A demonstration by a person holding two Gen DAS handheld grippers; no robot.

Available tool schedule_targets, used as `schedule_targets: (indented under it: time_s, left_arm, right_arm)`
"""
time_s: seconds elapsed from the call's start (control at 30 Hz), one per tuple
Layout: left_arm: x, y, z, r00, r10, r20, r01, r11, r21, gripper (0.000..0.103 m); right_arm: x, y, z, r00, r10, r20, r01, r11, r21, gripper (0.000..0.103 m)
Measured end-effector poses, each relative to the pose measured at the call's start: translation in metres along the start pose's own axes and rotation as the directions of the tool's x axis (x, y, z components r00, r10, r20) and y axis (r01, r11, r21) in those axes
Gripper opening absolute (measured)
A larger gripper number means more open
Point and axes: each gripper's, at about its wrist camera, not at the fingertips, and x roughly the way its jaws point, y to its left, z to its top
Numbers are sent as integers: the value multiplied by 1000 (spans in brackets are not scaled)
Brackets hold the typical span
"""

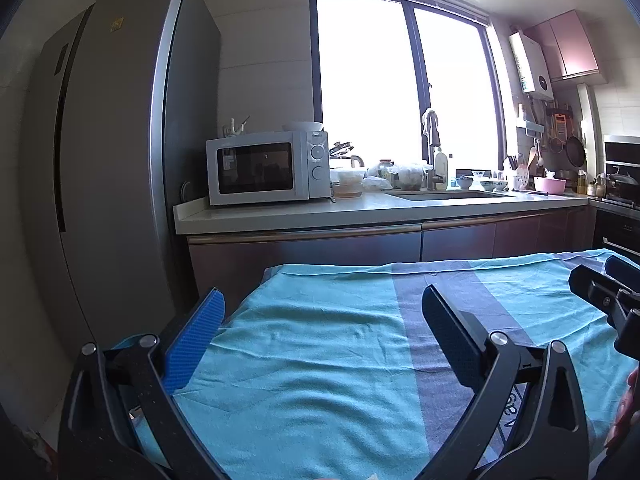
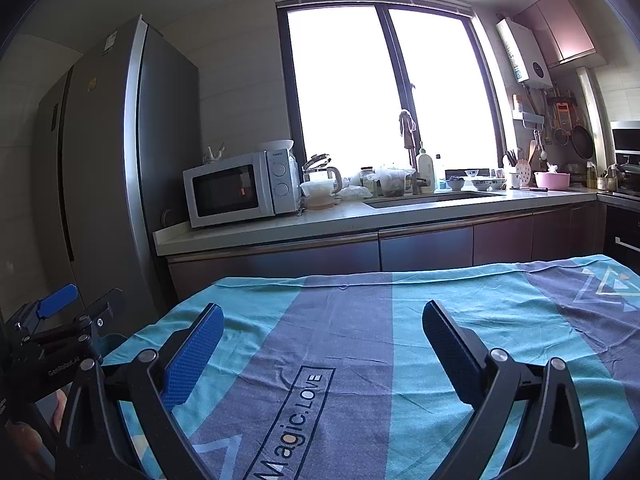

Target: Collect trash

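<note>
Both the left gripper (image 1: 322, 336) and right gripper (image 2: 322, 344) are hovering wide apart and holding nothing, above the teal cloth (image 1: 320, 360) covering the surface.

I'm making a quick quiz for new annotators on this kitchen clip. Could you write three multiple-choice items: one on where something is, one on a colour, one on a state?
1. Where is the microwave?
A. On the counter beside the fridge
B. On the cloth-covered table
C. Inside the sink

2. What colour is the bowl at the counter's right end?
A. Green
B. Pink
C. Black

3. How do the jaws of the right gripper stand?
A. Shut on a wrapper
B. Shut, empty
C. Open, empty

Answers: 1 A, it sits on the counter next to the fridge. 2 B, it is plainly pink. 3 C, the cloth shows in the wide gap between them.
</note>
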Motion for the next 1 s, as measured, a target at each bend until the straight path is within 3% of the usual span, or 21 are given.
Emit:
schedule_targets:
  time_s: [1.0]
  left_arm:
    - [-3,2,3,1000,22,18,-22,1000,3,97]
  right_arm:
    - [-1,1,1,1000,-6,12,6,1000,6,96]
